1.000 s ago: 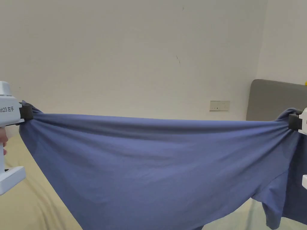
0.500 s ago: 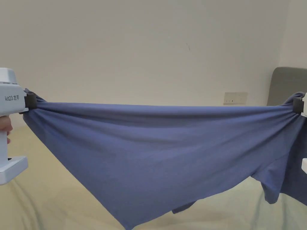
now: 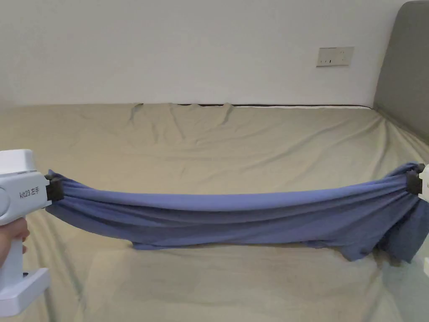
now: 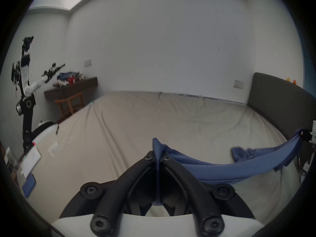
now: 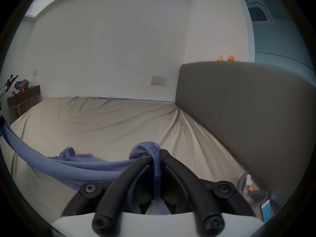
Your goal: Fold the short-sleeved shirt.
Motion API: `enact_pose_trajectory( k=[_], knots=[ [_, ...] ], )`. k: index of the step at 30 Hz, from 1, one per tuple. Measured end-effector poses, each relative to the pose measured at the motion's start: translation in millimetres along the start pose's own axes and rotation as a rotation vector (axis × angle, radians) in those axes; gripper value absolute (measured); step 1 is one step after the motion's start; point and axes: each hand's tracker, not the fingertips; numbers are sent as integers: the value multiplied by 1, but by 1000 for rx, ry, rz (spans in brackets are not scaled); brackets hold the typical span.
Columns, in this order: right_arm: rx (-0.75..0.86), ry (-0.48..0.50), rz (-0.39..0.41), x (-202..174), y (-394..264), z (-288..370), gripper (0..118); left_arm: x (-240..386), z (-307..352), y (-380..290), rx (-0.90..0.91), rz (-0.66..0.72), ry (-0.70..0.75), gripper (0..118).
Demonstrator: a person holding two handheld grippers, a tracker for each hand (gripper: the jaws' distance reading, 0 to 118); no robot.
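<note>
1. Two grippers are clamping opposite ends of the blue jersey short-sleeved shirt (image 3: 234, 218): the white left gripper (image 3: 54, 189) and the right gripper (image 3: 412, 183), each with its black jaws pinched tight on bunched cloth.
2. Shirt is hanging stretched sideways between them, long axis left to right, sagging low over the beige bed sheet (image 3: 234, 138), its lower edge apparently touching.
3. Neither gripper is nearer; laying it flat likely needs both lowering together.

Held wide apart at matching height, the left gripper (image 3: 54, 188) and right gripper (image 3: 412, 183) each have both jaws clamped on a bunched end of the blue shirt (image 3: 234, 218), stretched between them.
</note>
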Motion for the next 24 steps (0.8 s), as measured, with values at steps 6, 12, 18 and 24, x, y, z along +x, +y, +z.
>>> enact_pose_trajectory(
  k=[6,12,18,24],
  knots=[
    [-35,34,26,11,-63,50,4,-14,38,-79,-71,92,-52,0],
    [-19,74,24,20,-90,116,4,-39,82,-123,-88,154,-76,0],
    [6,99,32,34,-107,186,4,-61,150,-141,-60,159,-98,0],
    [-6,131,30,53,-129,248,4,-71,210,-161,-42,101,-121,0]
  ],
)
